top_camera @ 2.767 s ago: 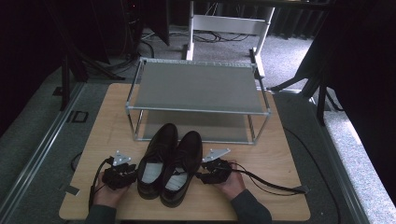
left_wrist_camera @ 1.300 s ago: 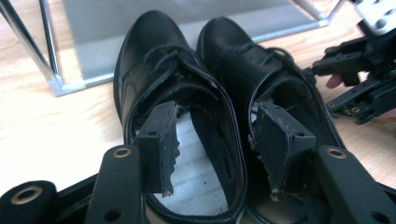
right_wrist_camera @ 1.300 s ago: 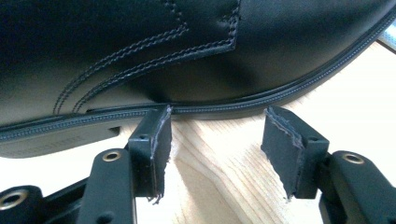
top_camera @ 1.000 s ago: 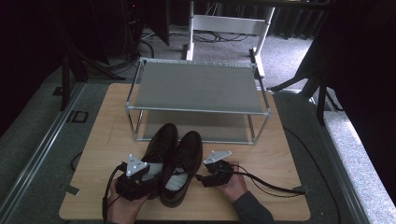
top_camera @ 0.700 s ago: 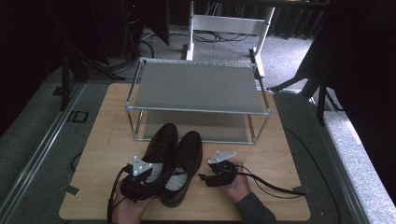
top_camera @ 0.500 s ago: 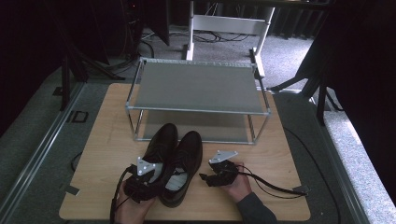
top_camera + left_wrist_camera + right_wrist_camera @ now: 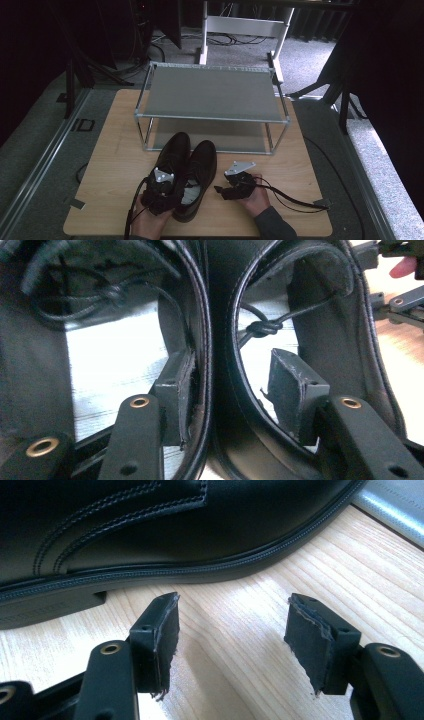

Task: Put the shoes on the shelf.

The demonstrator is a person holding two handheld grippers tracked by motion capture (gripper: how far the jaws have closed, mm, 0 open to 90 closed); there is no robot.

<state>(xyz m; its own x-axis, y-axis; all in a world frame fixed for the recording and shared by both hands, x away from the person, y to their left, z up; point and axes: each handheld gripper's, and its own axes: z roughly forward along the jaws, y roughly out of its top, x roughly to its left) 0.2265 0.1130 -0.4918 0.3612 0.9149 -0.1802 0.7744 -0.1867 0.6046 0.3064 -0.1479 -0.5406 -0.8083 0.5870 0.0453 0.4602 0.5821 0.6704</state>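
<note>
Left gripper (image 7: 161, 192): we are holding it over the heel ends of the pair, and its jaws have just been closing, one jaw dipping inside each shoe.
Left gripper's pads (image 7: 175, 390): they are straddling the two inner collars that are touching each other; the left pad is lying against its collar, the other is standing just apart, so we are not yet clamping.
Left shoe (image 7: 171, 159): it is sitting under our left gripper, toe pointing away from us toward the rack.
Right shoe (image 7: 200, 170): it is lying just beside the left one, between our two grippers.
Right gripper (image 7: 226, 190): we are holding it low over the table, jaws standing apart with nothing between them.
Right gripper's pads (image 7: 167, 630): they are hovering near the right shoe's sole edge, pointing at its side, apart from it.
Table (image 7: 115, 165): wooden top, lying under both our grippers.
Rack (image 7: 210, 95): a two-tier metal shelf, standing beyond the shoes' toes.
</note>
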